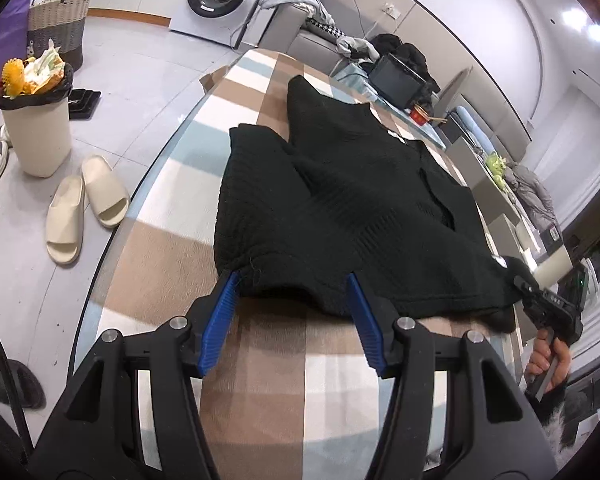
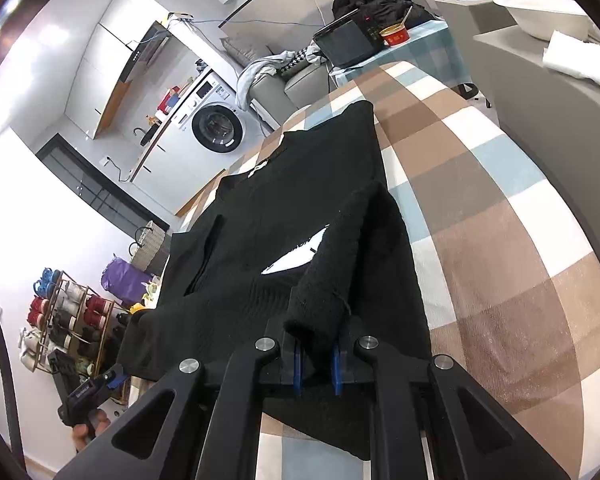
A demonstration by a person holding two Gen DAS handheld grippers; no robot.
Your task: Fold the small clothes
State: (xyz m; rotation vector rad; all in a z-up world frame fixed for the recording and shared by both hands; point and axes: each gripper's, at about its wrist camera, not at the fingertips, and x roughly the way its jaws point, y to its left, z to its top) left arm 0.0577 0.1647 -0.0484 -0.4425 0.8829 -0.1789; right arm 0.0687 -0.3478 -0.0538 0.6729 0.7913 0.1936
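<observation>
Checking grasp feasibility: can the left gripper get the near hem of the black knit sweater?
Probably yes. The left gripper is open, its blue fingers straddling the hem of the black knit sweater on the checked blanket; nothing blocks it.

Both wrist views look low and close along the checked table, sharing the black sweater between them.

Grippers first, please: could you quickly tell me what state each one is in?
Left gripper: open, at the black knitted sweater's hem.
Right gripper: closed on the sweater's sleeve.
</observation>
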